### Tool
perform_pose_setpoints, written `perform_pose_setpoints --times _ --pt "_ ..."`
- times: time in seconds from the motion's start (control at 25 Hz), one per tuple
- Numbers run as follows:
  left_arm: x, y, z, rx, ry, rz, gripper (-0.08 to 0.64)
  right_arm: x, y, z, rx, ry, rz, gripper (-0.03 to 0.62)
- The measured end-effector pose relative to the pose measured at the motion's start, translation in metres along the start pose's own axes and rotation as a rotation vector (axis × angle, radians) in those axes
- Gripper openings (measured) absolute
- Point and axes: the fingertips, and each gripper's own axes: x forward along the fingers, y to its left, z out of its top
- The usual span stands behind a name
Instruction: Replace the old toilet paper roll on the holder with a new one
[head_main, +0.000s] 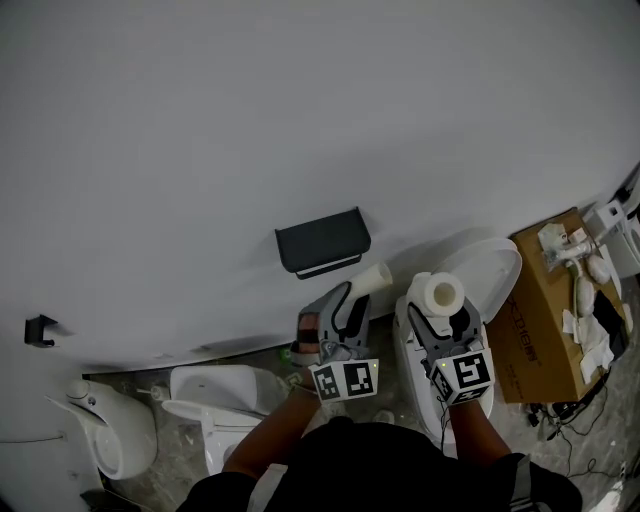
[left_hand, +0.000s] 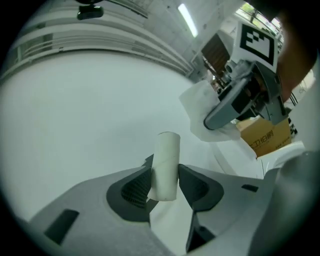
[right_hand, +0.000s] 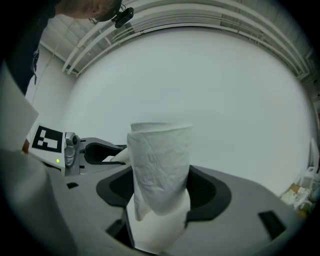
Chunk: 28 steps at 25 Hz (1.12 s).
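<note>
Left gripper sits just left of centre in the head view, its jaws clamped on an empty cardboard tube that pokes up toward the dark holder on the wall above. Just to its right, the right gripper grips a full toilet paper roll standing upright between its jaws, over the white toilet. A cardboard box lies at right.

Head view looks down; gripper views apparently face wall
</note>
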Motion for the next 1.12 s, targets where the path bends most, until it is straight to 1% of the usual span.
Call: perform_pose_setpoints --times 0.2,0.4,0.48,0.64,0.76,0.96,1.12 --pt "-0.018 0.031 -0.019 -0.255 0.017 0.046 0.170 0.008 0.010 0.002 -0.003 -0.007 0.030 0.290" --pt "-0.047 0.072 -0.032 -0.565 -0.062 0.124 0.169 0.019 0.029 0.006 0.006 -0.018 0.078 0.290" --pt "-0.059 0.084 -0.037 -0.639 -0.080 0.155 0.169 0.023 0.035 0.007 0.003 -0.016 0.097 0.290" --pt "-0.076 0.096 -0.052 -0.719 -0.105 0.205 0.166 0.031 0.045 0.014 -0.009 -0.032 0.117 0.290" --pt "-0.084 0.099 -0.060 -0.762 -0.098 0.227 0.166 0.035 0.050 0.014 -0.006 -0.032 0.133 0.290" --pt "-0.093 0.106 -0.076 -0.776 -0.078 0.257 0.166 0.044 0.057 0.014 0.012 -0.044 0.140 0.290" --pt "-0.099 0.112 -0.091 -0.783 -0.052 0.276 0.167 0.056 0.059 0.014 0.084 -0.056 0.143 0.290"
